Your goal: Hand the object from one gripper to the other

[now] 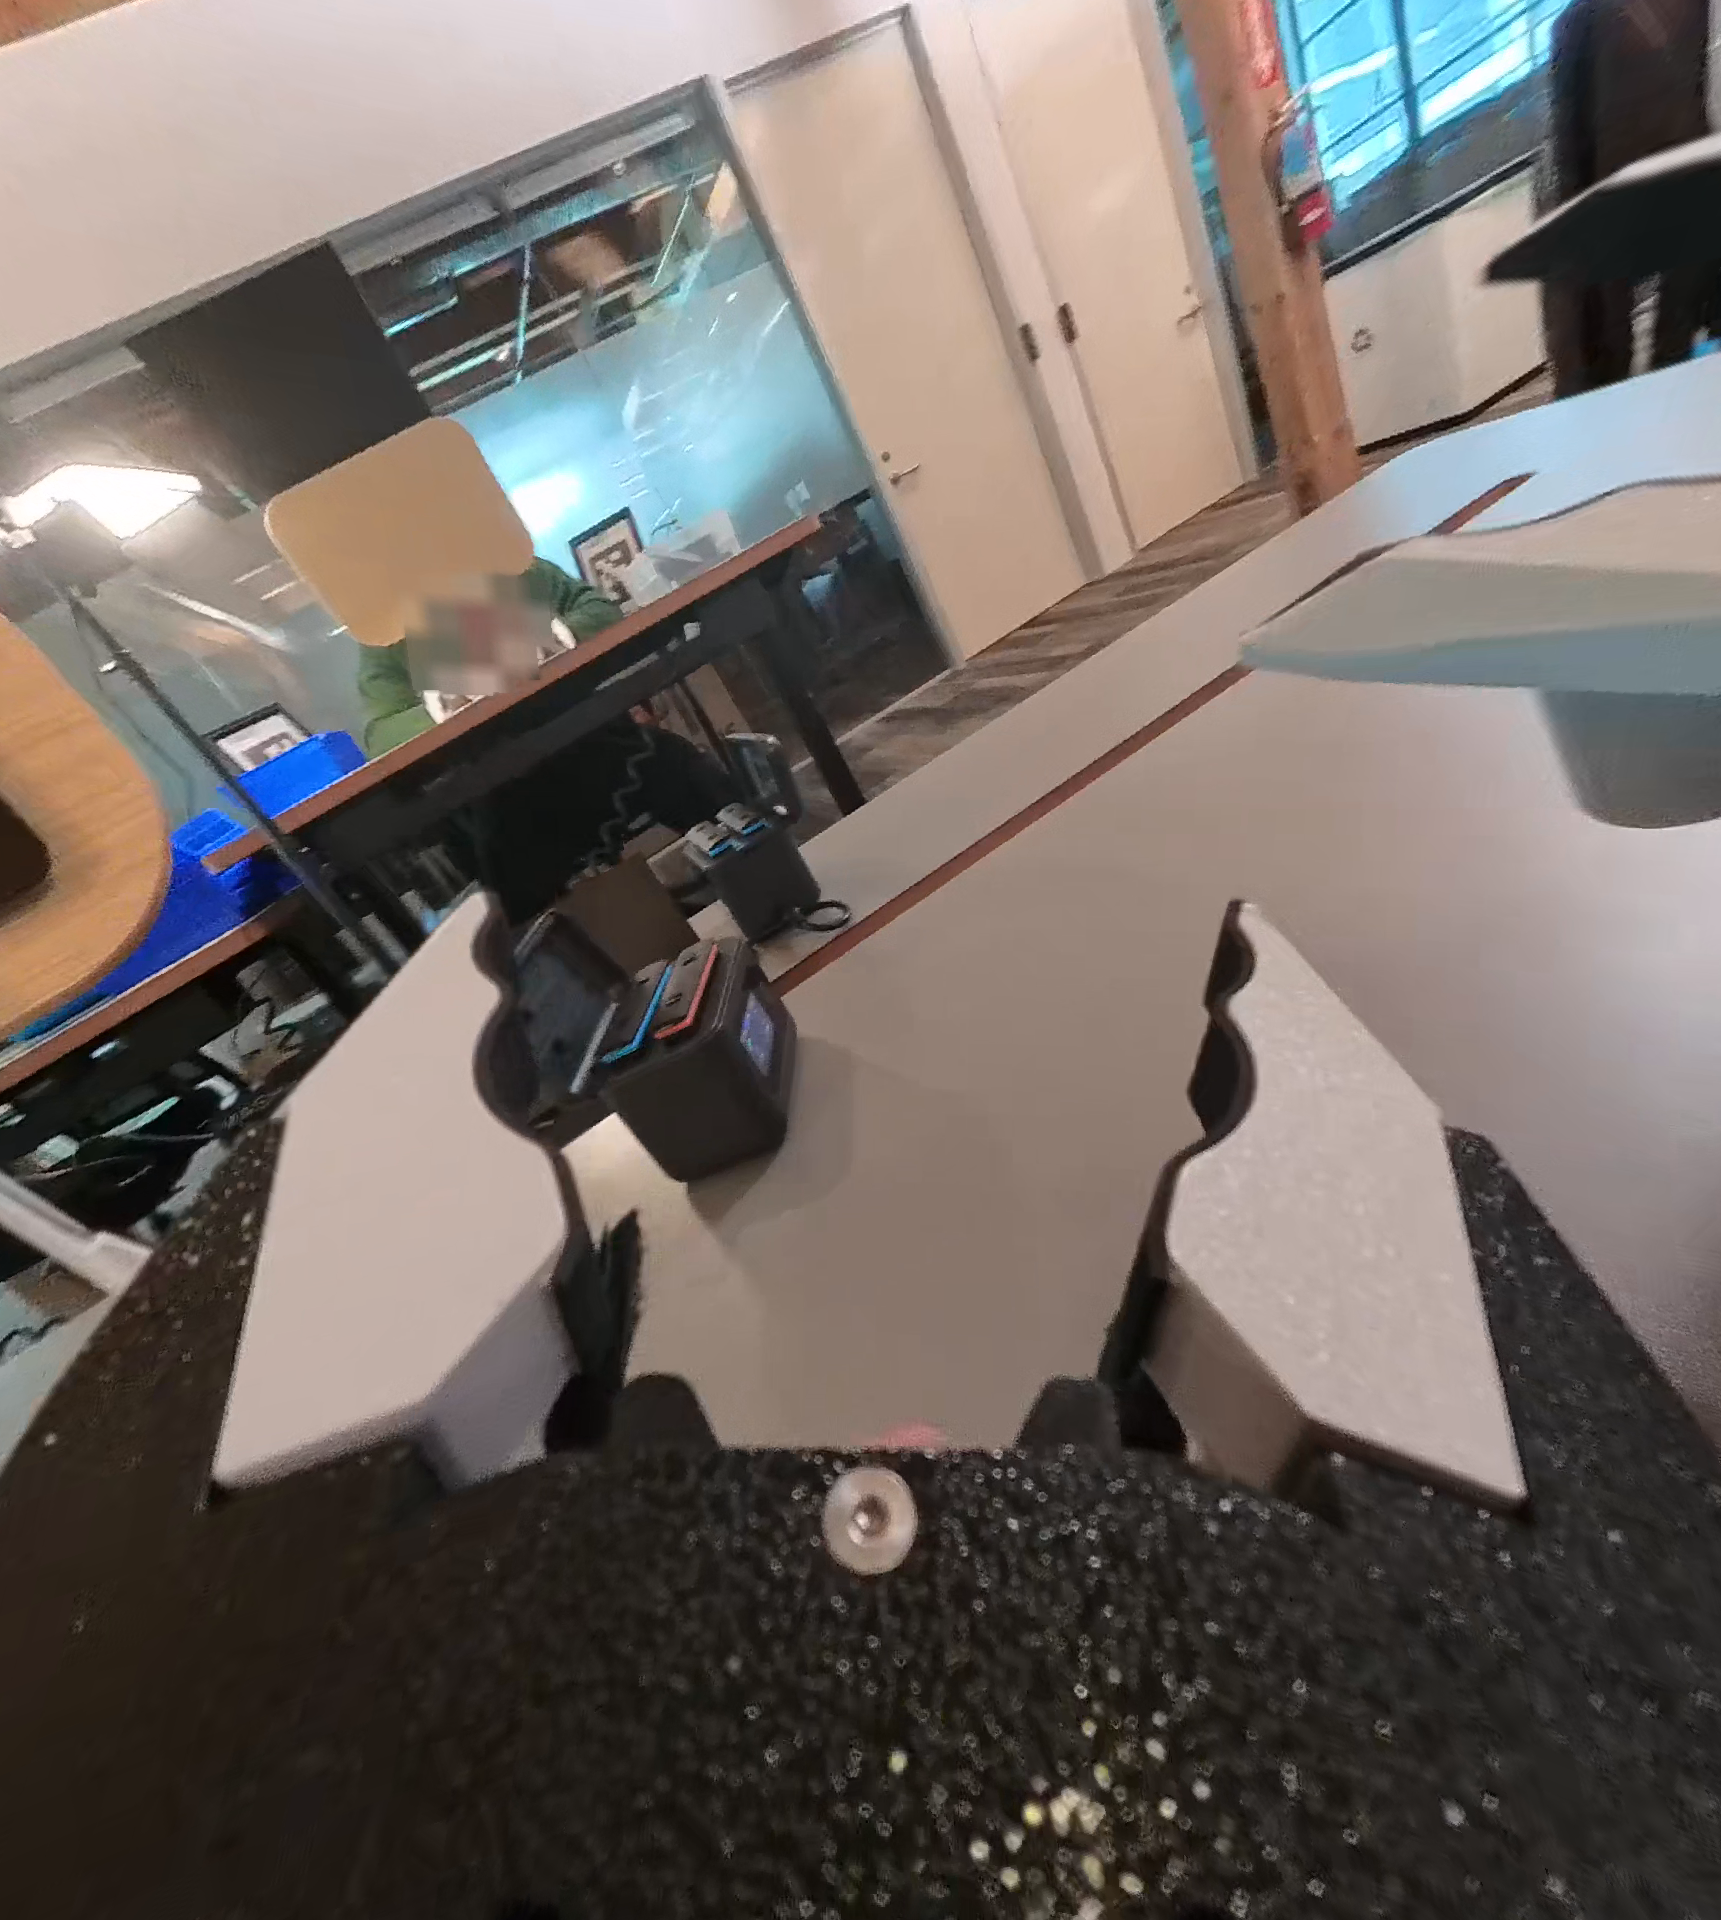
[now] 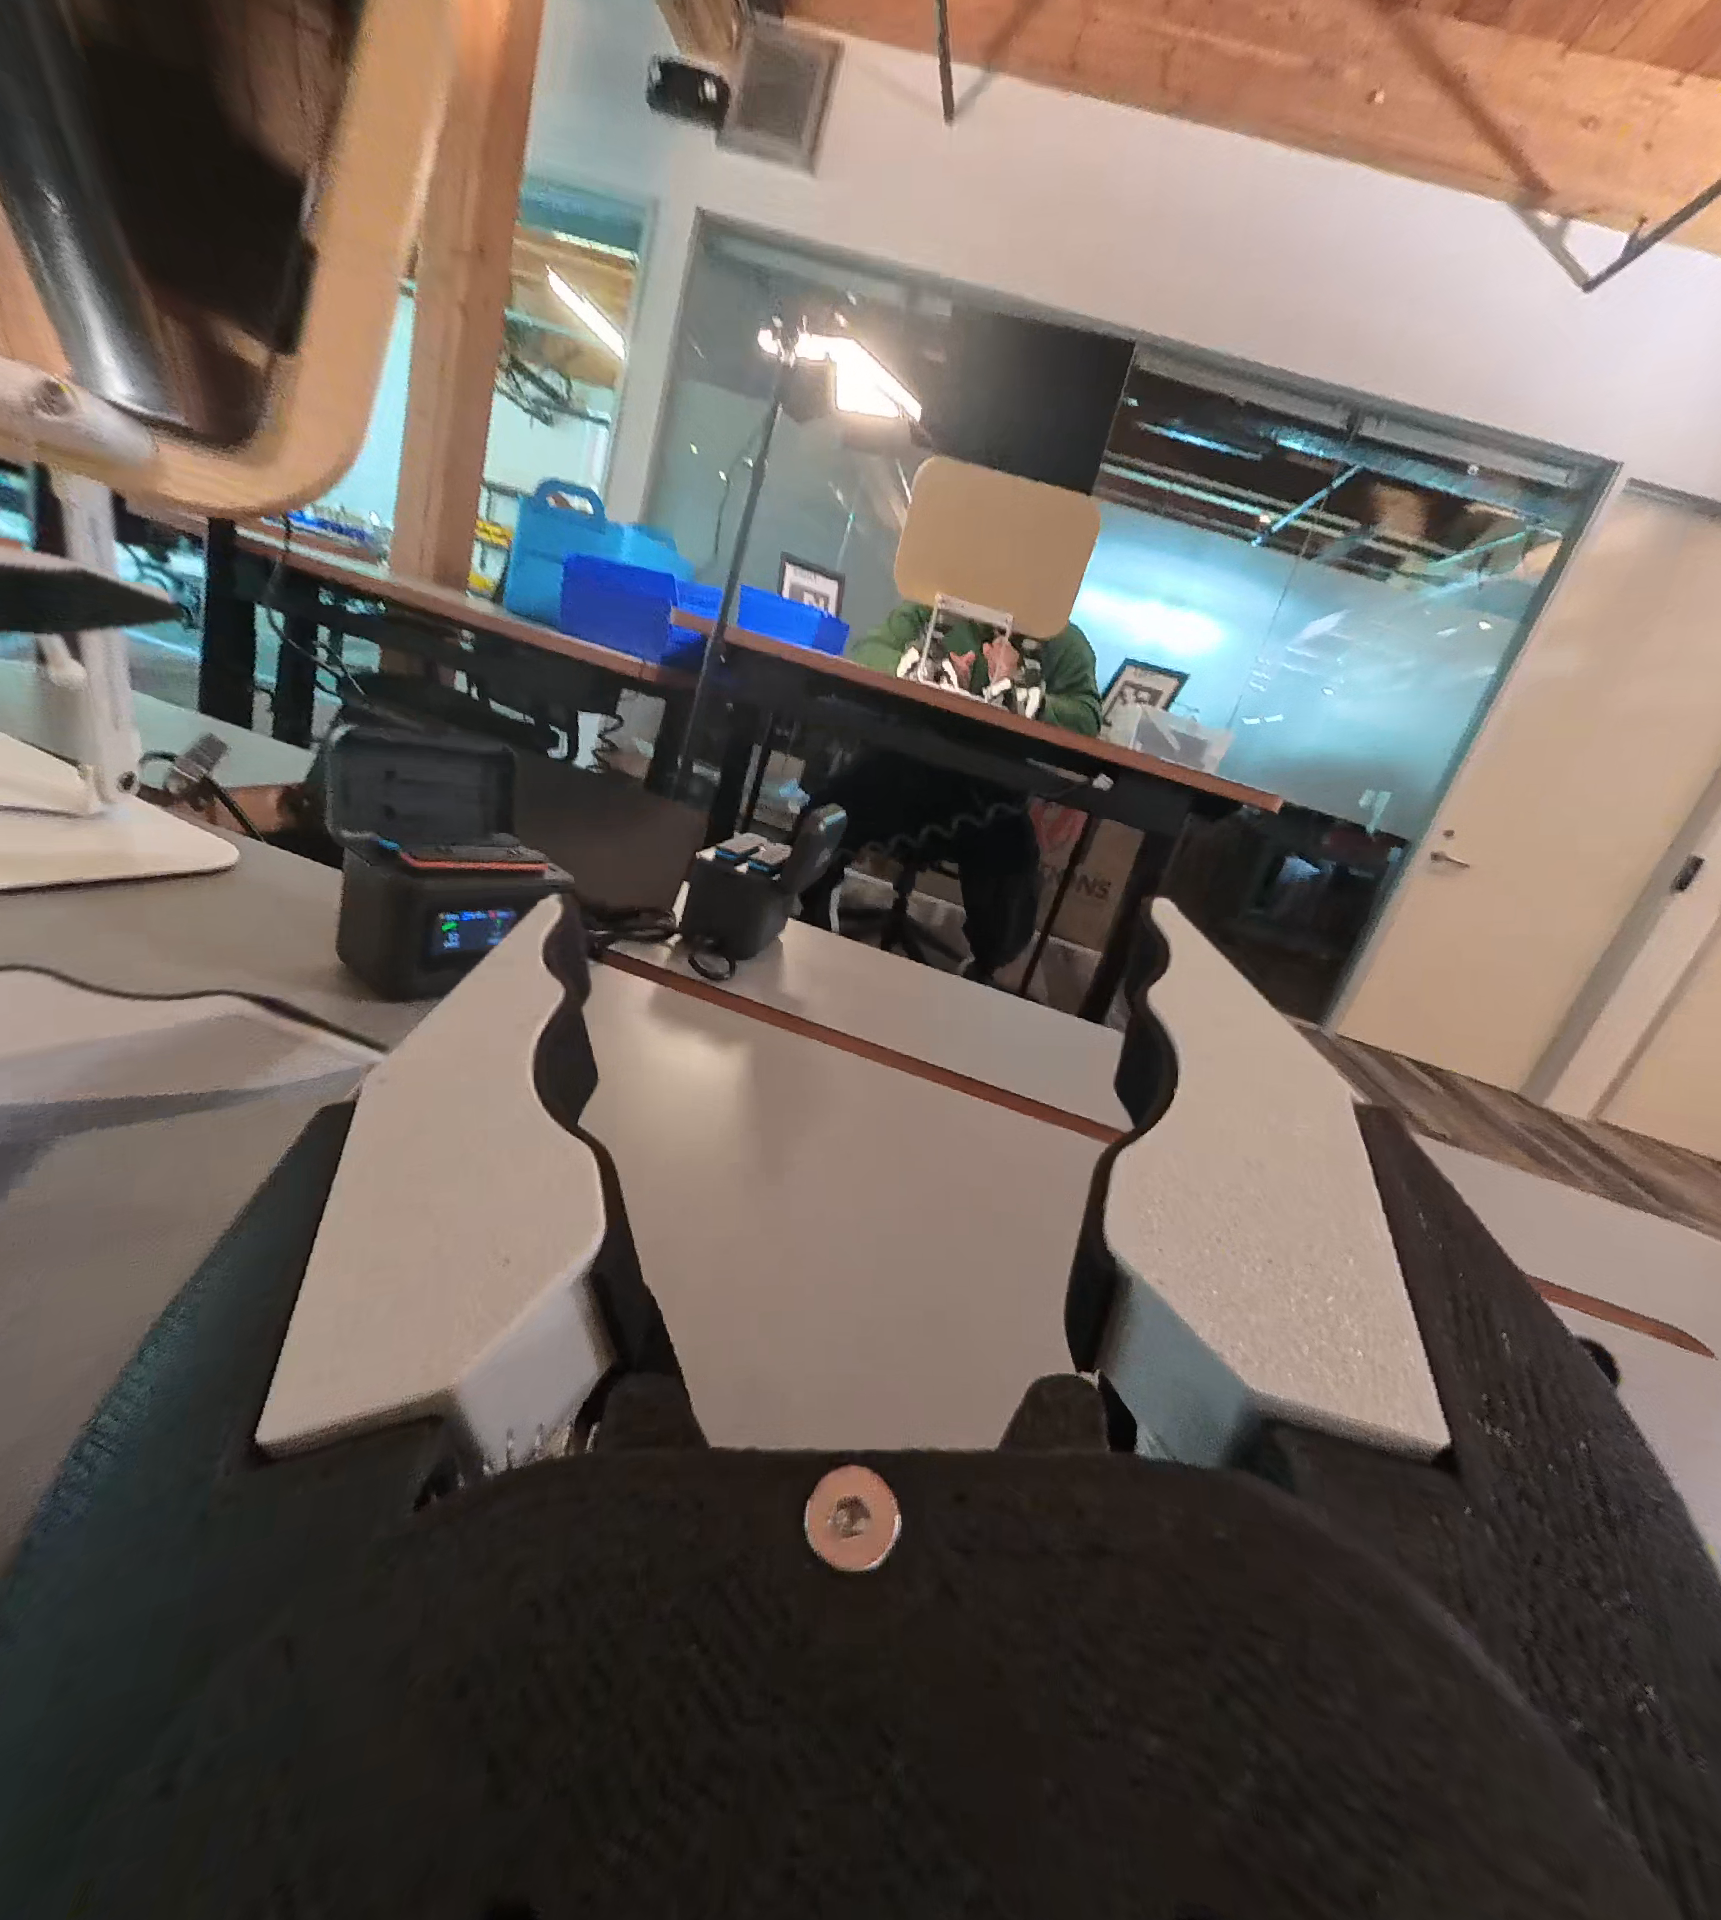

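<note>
My left gripper point(image 1: 861, 925) is open and empty, its grey fingers point(image 1: 1334, 1195) spread wide over the grey table point(image 1: 1303, 883). A black charger box point(image 1: 700, 1060) with its lid up and a small lit screen stands on the table just past the left fingertip. My right gripper point(image 2: 856, 909) is also open and empty above the table point(image 2: 835, 1143). It shows blurred at the right edge of the left wrist view point(image 1: 1375, 457), apart from the left gripper. In the right wrist view the charger box point(image 2: 430, 914) stands to the left of the fingers. I see no held object.
A second small black charger point(image 2: 742, 894) with a cable sits near the table's far edge. A white stand base point(image 2: 56, 831) and a dark cable point(image 2: 160, 987) lie at the left. A person in a green top point(image 2: 991, 665) sits at a far desk with blue bins point(image 2: 627, 592).
</note>
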